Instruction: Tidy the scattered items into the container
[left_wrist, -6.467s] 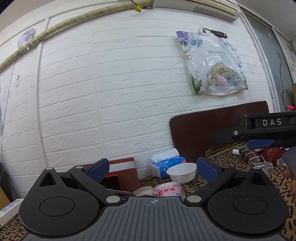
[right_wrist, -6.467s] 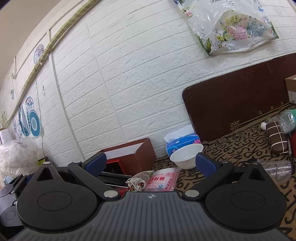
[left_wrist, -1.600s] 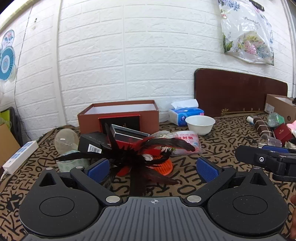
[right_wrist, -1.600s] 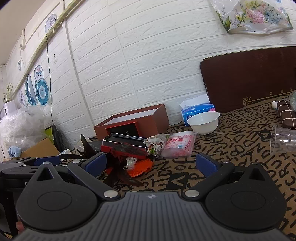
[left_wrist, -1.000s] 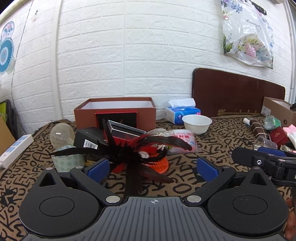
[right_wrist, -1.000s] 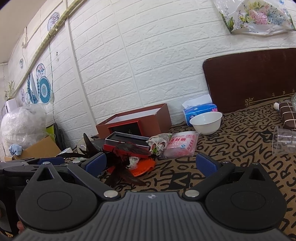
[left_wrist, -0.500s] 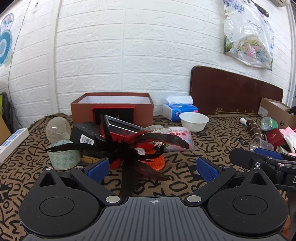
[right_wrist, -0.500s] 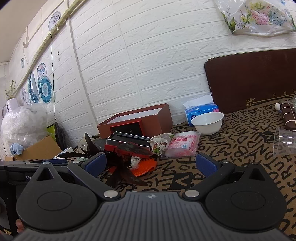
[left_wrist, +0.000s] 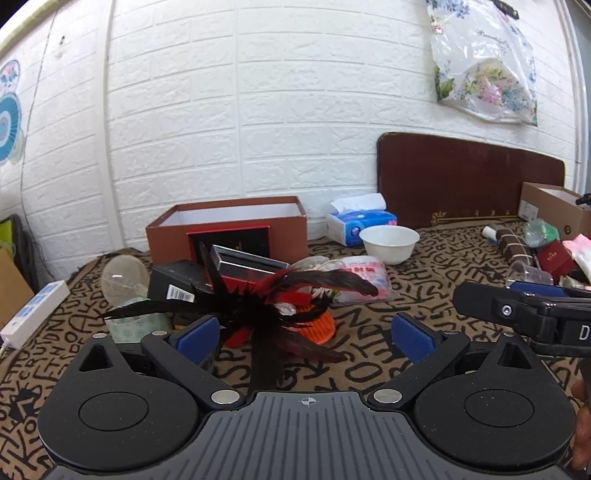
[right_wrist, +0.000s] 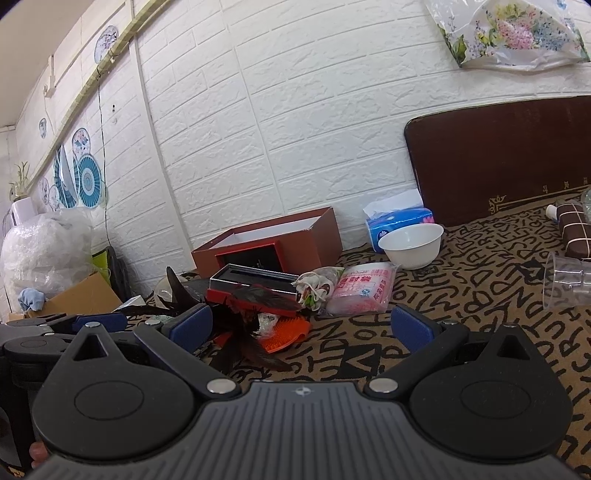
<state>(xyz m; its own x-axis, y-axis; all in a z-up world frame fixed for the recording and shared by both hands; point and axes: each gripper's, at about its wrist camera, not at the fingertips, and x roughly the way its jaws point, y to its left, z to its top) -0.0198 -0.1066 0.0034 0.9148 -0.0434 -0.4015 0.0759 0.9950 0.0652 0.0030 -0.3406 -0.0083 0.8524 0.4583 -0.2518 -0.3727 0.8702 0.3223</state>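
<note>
An open brown-red box stands by the wall. In front of it lies a heap: a black-and-red feather piece, an orange brush, a red-and-black case, a black carton, a pink packet and a clear bulb. My left gripper is open just short of the feathers. My right gripper is open too, facing the heap from the right.
A white bowl and a blue tissue pack sit right of the box. A clear cup, a brown bottle and a cardboard box lie further right. A white power strip lies at the left edge.
Both grippers came down from facing the wall toward the table; the heap now lies just ahead of the left gripper. Both have stayed open.
</note>
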